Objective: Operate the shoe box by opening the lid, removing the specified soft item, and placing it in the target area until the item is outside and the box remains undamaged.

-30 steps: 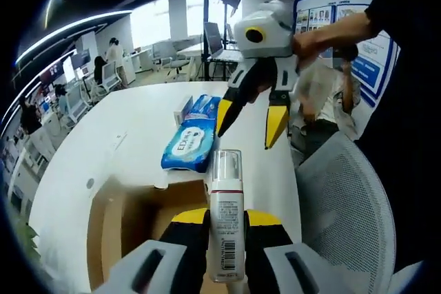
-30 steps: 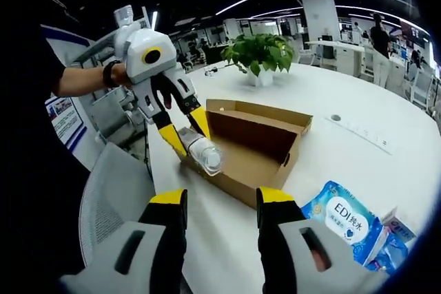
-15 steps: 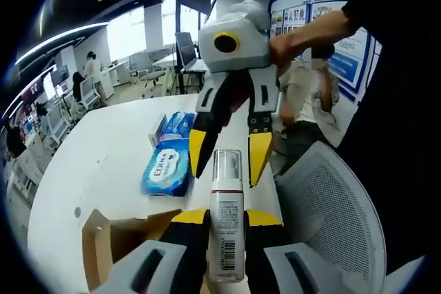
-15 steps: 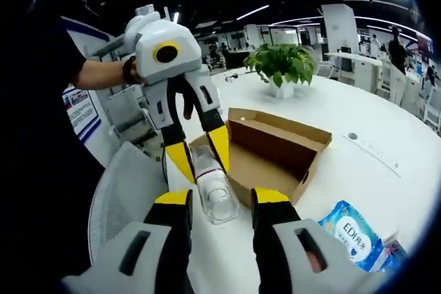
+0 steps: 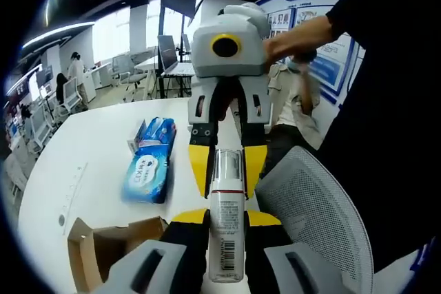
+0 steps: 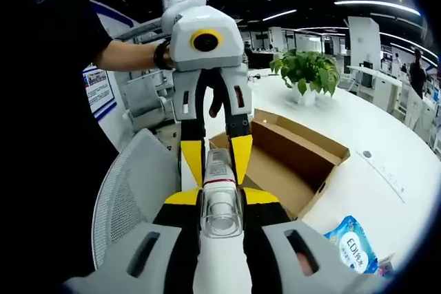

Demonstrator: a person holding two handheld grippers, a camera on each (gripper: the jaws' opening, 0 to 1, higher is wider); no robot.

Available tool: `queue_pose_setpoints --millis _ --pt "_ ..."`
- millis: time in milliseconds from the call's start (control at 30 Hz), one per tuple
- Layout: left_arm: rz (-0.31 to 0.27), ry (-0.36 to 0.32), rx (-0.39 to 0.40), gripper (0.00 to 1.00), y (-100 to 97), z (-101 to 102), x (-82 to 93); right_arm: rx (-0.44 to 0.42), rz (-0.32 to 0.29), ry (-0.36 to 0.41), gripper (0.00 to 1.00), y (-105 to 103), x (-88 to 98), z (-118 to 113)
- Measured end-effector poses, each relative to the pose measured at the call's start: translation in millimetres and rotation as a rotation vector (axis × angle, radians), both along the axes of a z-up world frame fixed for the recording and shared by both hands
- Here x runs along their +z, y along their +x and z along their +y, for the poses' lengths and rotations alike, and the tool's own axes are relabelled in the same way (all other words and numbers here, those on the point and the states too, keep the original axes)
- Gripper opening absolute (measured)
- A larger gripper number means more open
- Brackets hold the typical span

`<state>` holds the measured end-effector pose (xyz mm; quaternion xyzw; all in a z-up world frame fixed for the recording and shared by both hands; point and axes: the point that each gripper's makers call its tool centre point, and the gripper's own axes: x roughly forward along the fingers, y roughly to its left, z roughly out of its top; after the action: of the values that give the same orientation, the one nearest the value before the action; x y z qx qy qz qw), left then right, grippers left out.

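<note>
Left gripper (image 5: 226, 222) clamps a pump bottle (image 5: 226, 218) between its yellow-tipped jaws at 6 o'clock in the left gripper view: white body, printed label with barcode, clear cap on top, pointing toward 12. Right gripper (image 5: 226, 170) faces it head-on, its yellow fingertips (image 5: 199, 170) either side of the clear cap; cannot tell if they touch or squeeze it. In the right gripper view the same bottle (image 6: 219, 197) runs between the right gripper's (image 6: 219, 201) jaws, cap end nearest the camera, with the left gripper (image 6: 218, 153) holding its far end.

Open cardboard shoe box (image 6: 293, 160) sits on the white table (image 6: 386, 149) at 2 o'clock, lid flipped back, well apart from the bottle. Box corner (image 5: 110, 249) at 8 o'clock in the left gripper view. Blue wet-wipe packs (image 5: 148, 166) lie at 9 o'clock on the table. Grey mesh chair (image 5: 313, 218) at 4 o'clock. Potted plant (image 6: 308, 74) far at 1 o'clock.
</note>
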<state>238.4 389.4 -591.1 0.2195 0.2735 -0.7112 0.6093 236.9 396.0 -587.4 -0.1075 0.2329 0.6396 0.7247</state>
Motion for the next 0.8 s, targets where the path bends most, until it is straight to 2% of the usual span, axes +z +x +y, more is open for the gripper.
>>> queue_pose_setpoints --millis 200,367,533,800 --pt "0.034 0.002 -0.027 0.19 -8.7 -1.3 -8.5 0.038 -0.032 -0.047 0.19 -9.2 -5.1 2.1" --pt "0.052 0.005 -0.027 0.20 -12.2 -3.5 -14.8 0.036 -0.028 -0.072 0.19 -10.3 -8.8 0.4" --pt "0.055 -0.003 -0.015 0.20 -11.1 -5.4 -15.2 0.020 -0.013 -0.068 0.19 -8.6 -10.7 -3.7" --pt "0.044 0.005 0.016 0.19 -5.5 -3.0 -23.5 0.015 -0.008 -0.127 0.18 -7.5 -22.6 -16.9"
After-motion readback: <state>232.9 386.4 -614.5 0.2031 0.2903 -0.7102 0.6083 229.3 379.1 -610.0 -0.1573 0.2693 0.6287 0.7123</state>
